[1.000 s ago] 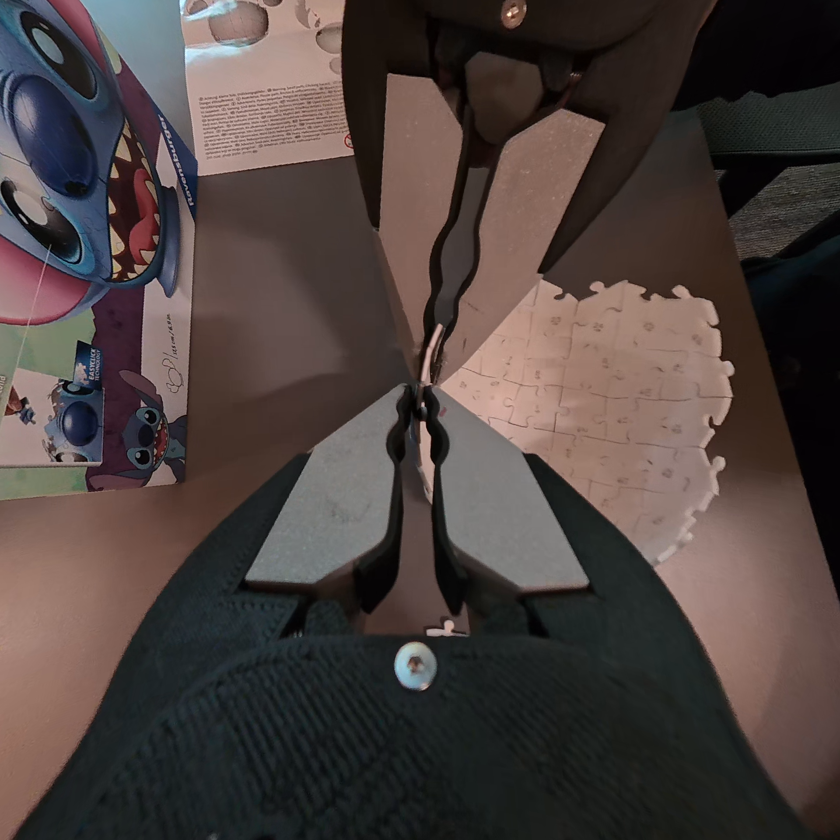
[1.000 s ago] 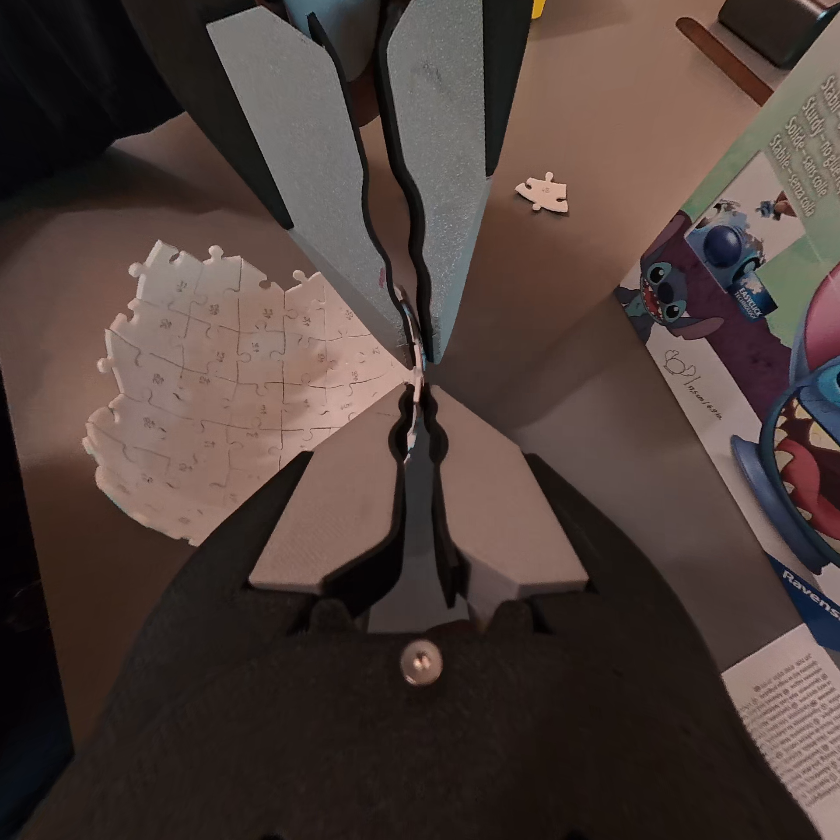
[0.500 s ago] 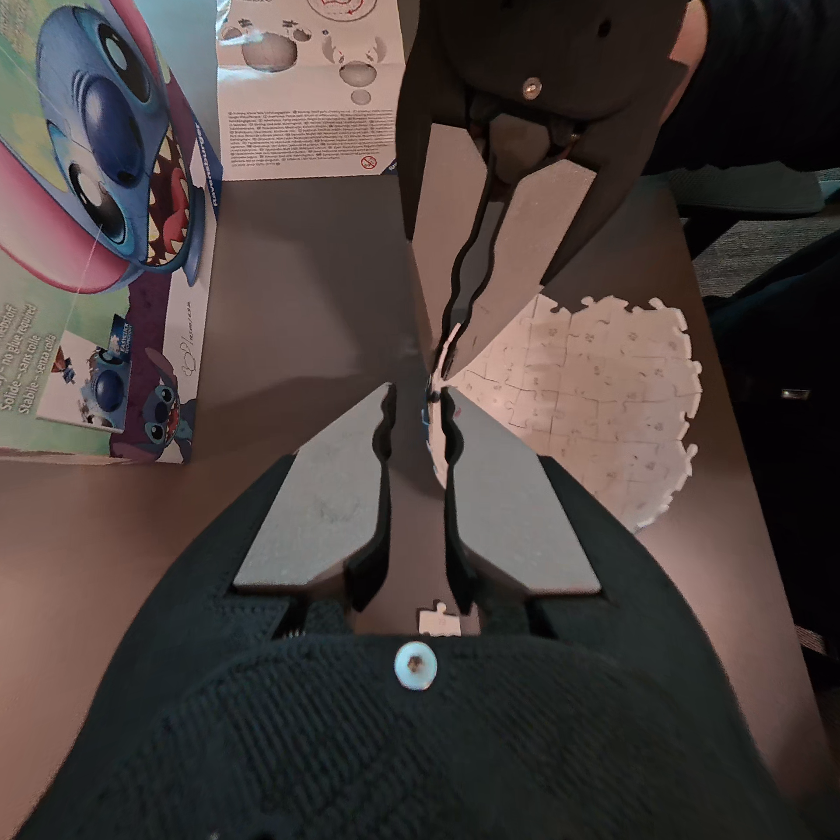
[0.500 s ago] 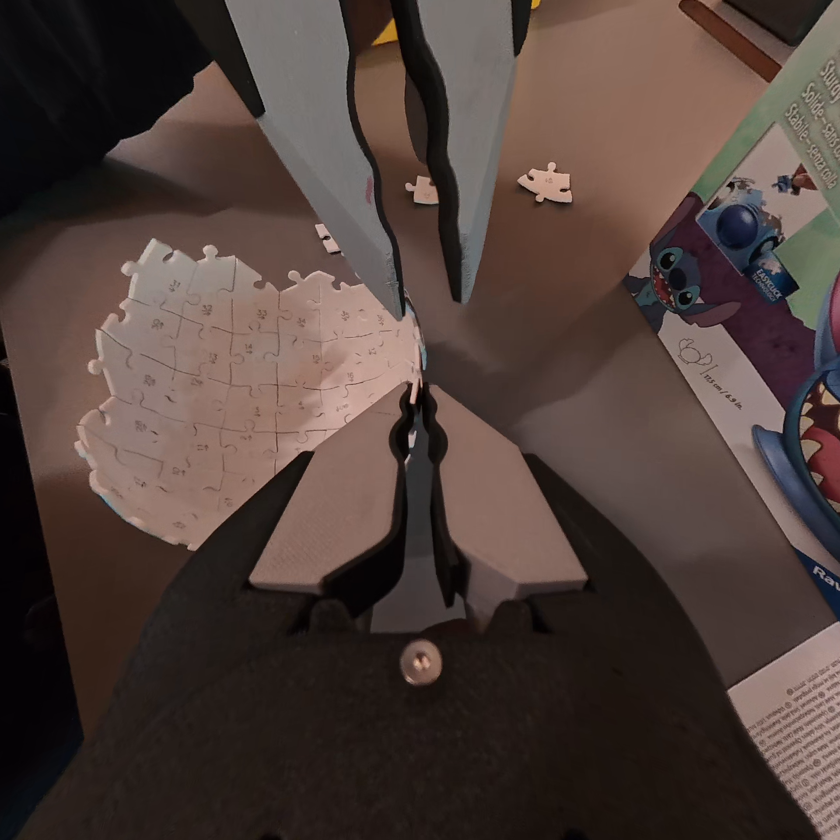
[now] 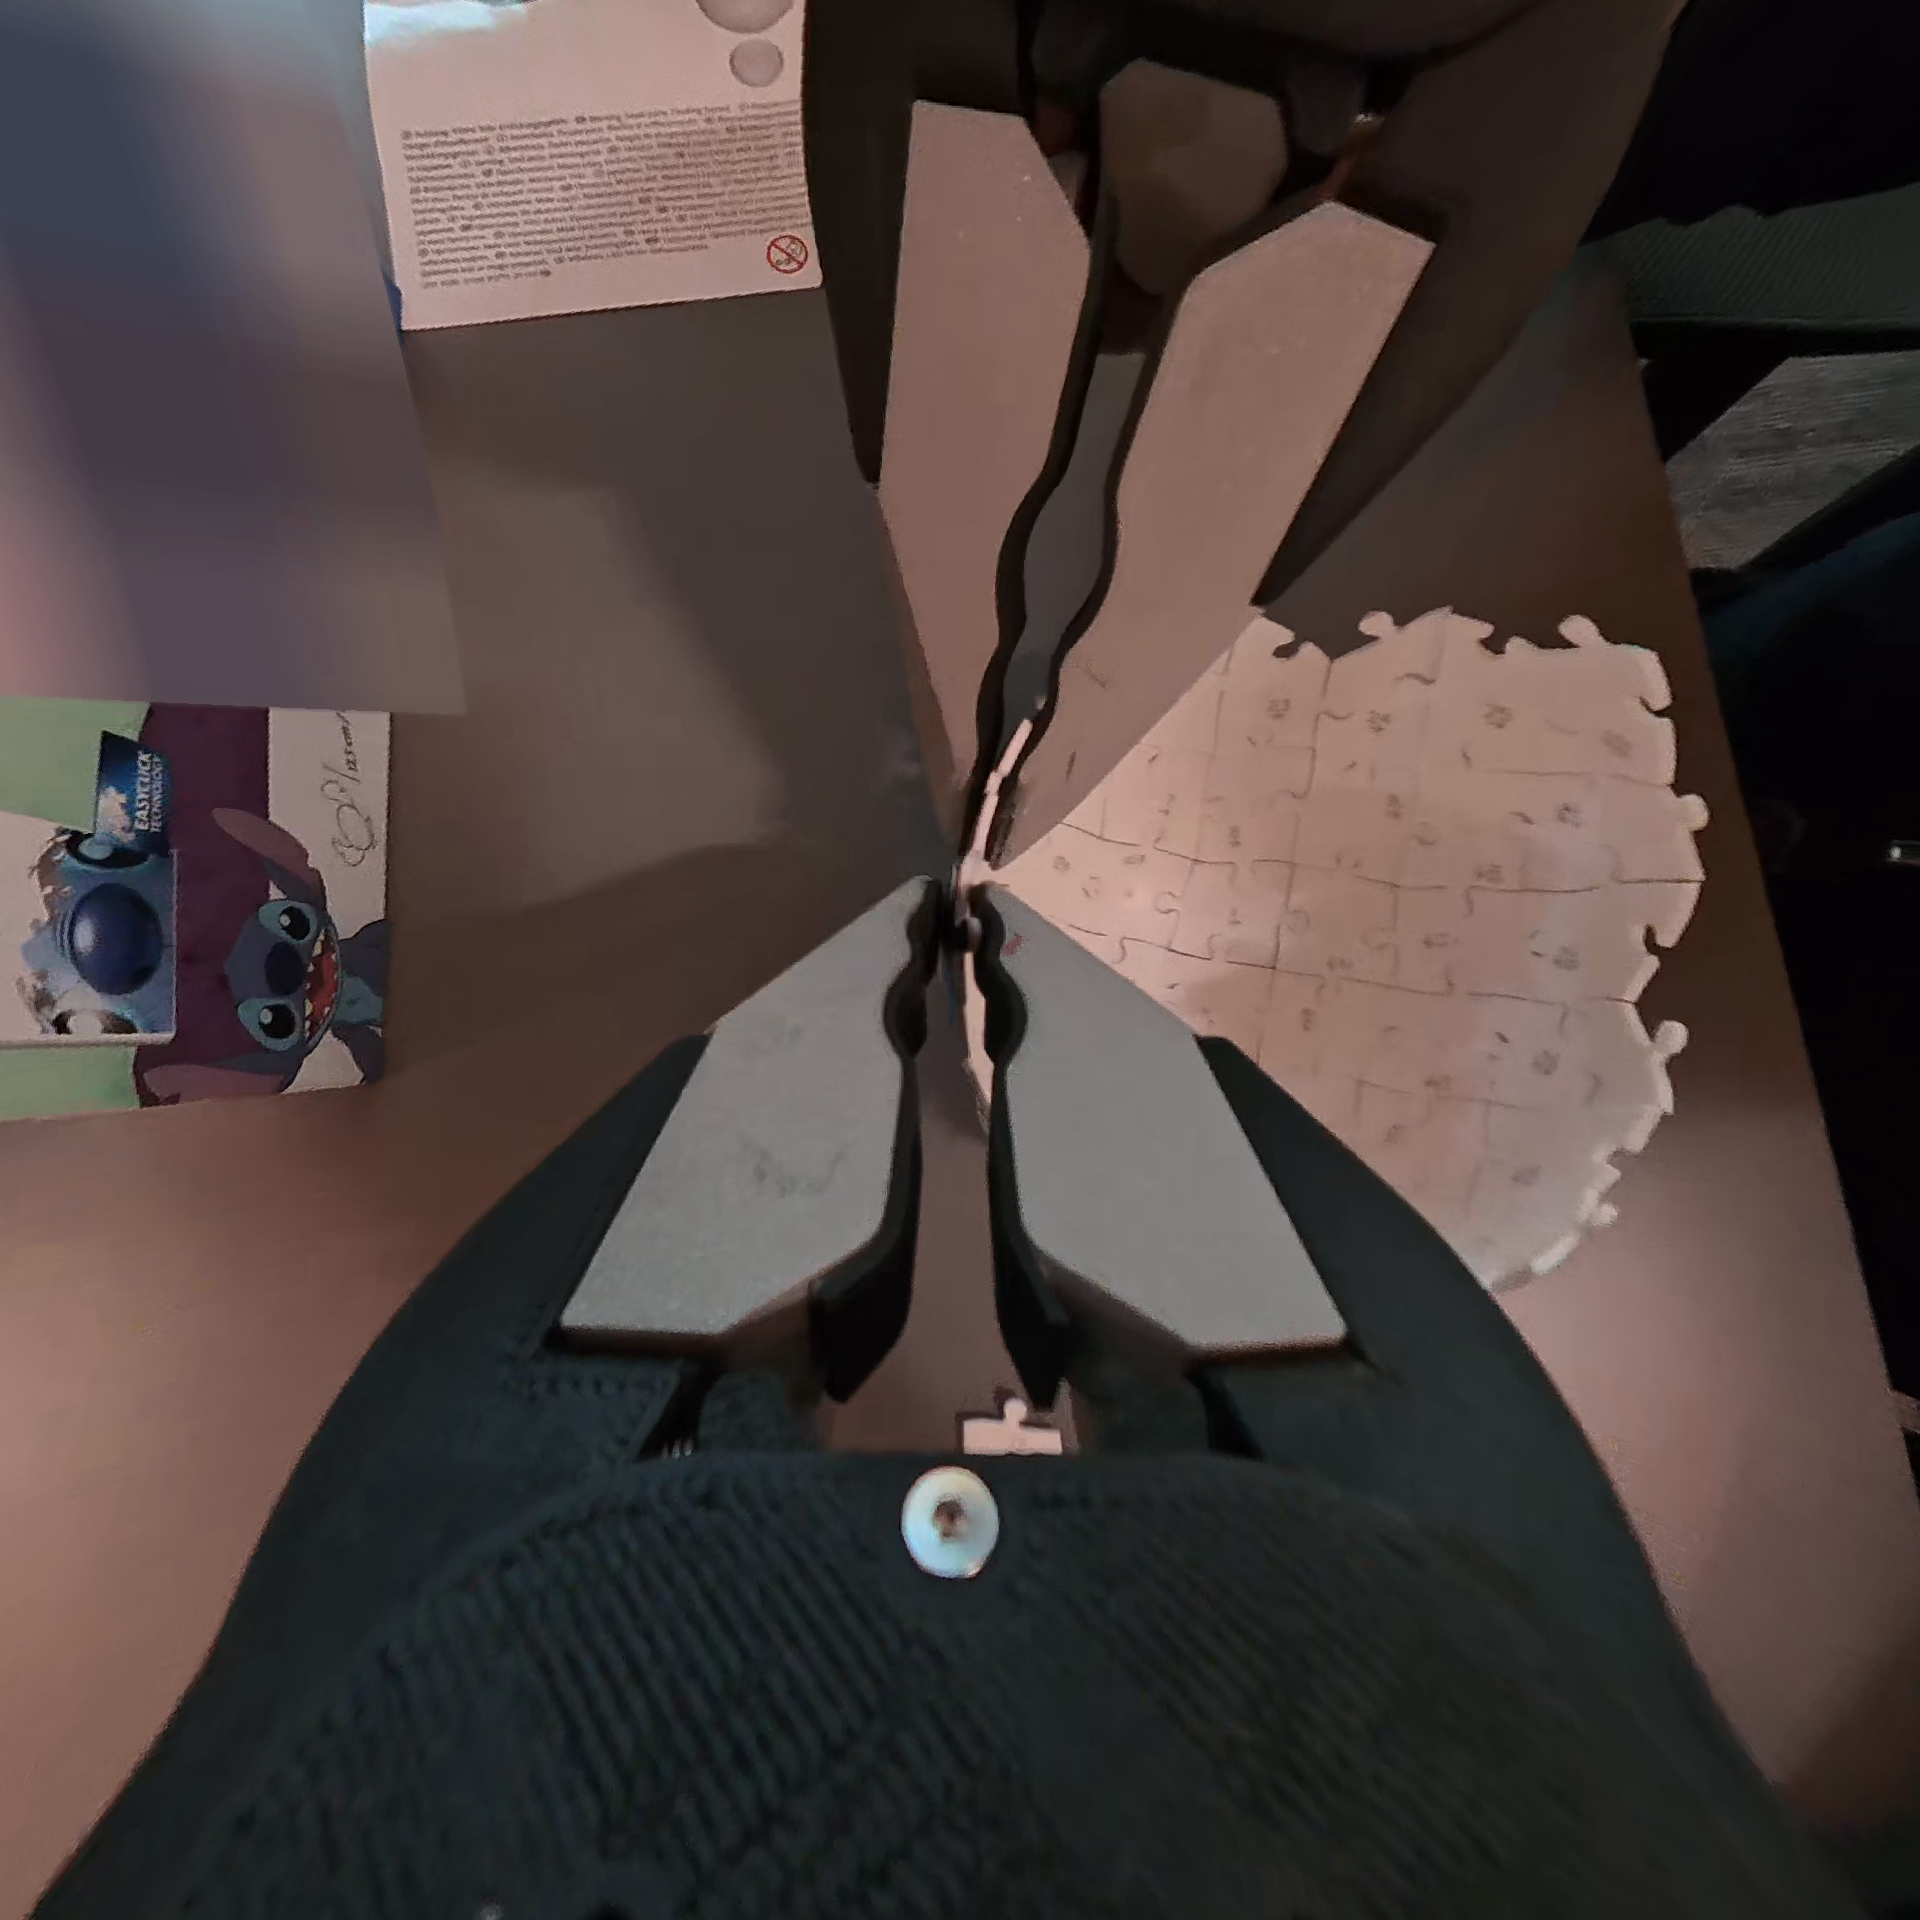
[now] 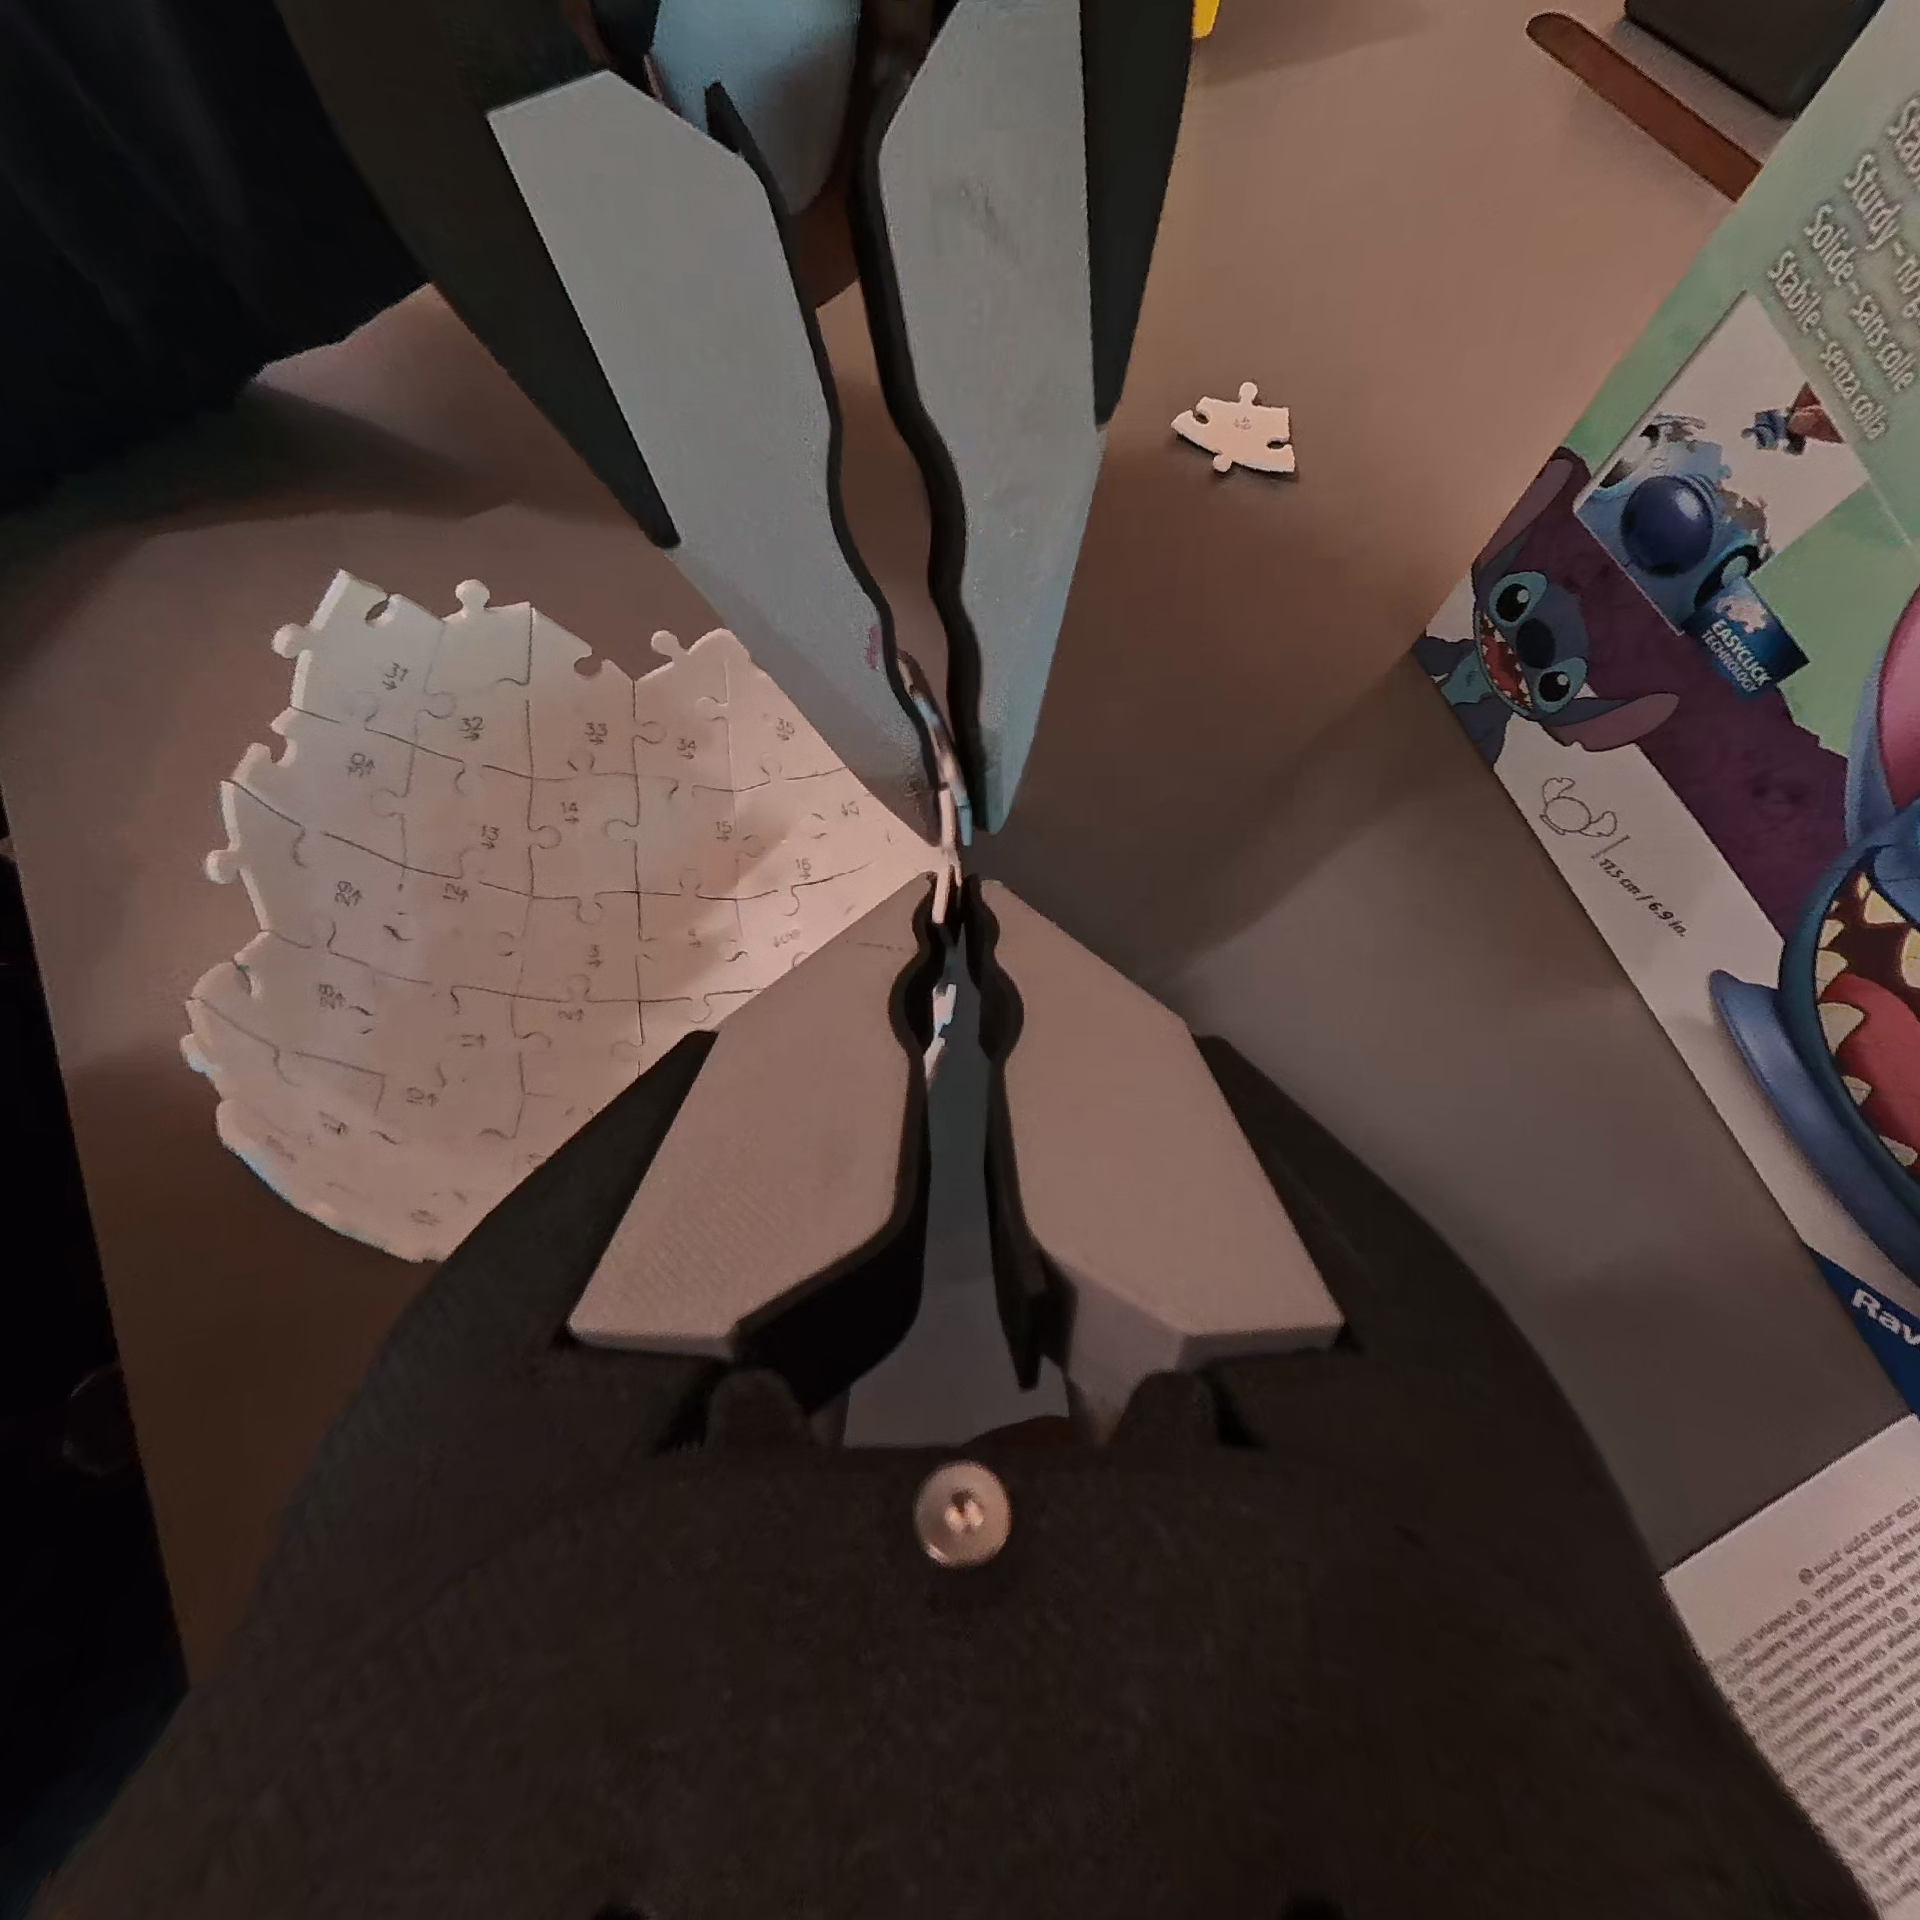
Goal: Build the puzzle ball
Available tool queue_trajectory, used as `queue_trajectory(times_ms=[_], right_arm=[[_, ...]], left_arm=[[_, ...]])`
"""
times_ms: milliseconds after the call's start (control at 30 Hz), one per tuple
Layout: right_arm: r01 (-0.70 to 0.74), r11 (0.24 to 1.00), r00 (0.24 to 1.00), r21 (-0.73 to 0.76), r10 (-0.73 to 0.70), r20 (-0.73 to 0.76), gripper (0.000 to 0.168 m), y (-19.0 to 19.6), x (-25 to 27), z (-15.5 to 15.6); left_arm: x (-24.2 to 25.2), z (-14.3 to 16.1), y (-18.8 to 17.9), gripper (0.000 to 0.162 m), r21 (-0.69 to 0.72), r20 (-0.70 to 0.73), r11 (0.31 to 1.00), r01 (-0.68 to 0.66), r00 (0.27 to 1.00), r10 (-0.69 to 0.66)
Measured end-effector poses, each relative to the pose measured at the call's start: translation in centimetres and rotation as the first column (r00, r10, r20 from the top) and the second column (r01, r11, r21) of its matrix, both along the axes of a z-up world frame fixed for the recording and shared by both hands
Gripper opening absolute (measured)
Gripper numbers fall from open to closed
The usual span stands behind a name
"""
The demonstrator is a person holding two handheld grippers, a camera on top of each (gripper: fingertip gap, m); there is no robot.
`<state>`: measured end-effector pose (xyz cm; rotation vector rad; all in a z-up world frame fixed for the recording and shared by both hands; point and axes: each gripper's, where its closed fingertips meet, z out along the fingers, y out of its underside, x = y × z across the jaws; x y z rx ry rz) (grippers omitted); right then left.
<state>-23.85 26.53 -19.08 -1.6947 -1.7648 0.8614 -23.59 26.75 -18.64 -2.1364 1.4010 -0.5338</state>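
The half-built puzzle ball is a white, bowl-shaped shell [image 5: 1403,935] of joined pieces with its blank inner side showing; in the right wrist view the shell [image 6: 468,883] lies at the left. My left gripper [image 5: 951,904] is shut on the shell's near rim. My right gripper [image 5: 987,831] comes from the far side and is shut on the same rim, tip to tip with the left. In the right wrist view my right gripper [image 6: 956,894] pinches the rim, and the left gripper [image 6: 961,810] meets it from above. The rim between the tips is mostly hidden.
A loose white piece [image 6: 1236,431] lies on the brown table [image 6: 1247,727], and another [image 5: 1003,1429] shows beneath my left gripper. The printed puzzle box [image 5: 208,914] lies at the left, with a white instruction sheet [image 5: 603,187] behind it. The table edge runs just past the shell. My left and right fingertips are right by each other. From either gripper's tips it is about 20 centimeters to the loose white piece [image 6: 1236,431].
My left gripper, shut a second ago, had opened and drawn back half a second ago. It has now moved forward and shut on the rim again. My right gripper has stayed shut.
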Motion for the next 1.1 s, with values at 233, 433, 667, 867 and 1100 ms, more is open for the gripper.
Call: queue_trajectory(times_ms=[233,433,667,867,1100], right_arm=[[-0.019,0.999,1.000,0.029,0.019,0.006,0.000,-0.07,0.12,-0.02],[-0.026,0.999,1.000,0.033,0.025,0.017,0.000,-0.04,0.24,-0.17],[-0.040,0.999,0.999,0.023,0.040,0.022,0.000,-0.15,0.27,-0.51],[-0.089,0.993,0.996,0.078,0.090,-0.011,0.000,-0.39,0.11,-0.21],[-0.157,0.974,0.987,0.161,0.160,-0.008,0.000,-0.55,0.08,-0.15]], left_arm=[[-0.92,0.60,-0.38,0.014,-0.049,0.024,0.999,-0.019,1.000,0.020],[-0.67,0.76,-0.42,0.004,-0.030,0.026,1.000,0.000,1.000,0.001],[-0.58,0.30,-0.51,0.002,0.001,-0.006,1.000,0.028,1.000,-0.028],[-0.37,0.32,-0.76,0.002,-0.010,0.019,0.998,0.057,0.998,-0.057],[-0.37,0.30,-0.93,0.002,0.028,-0.013,0.996,0.087,0.996,-0.087]])
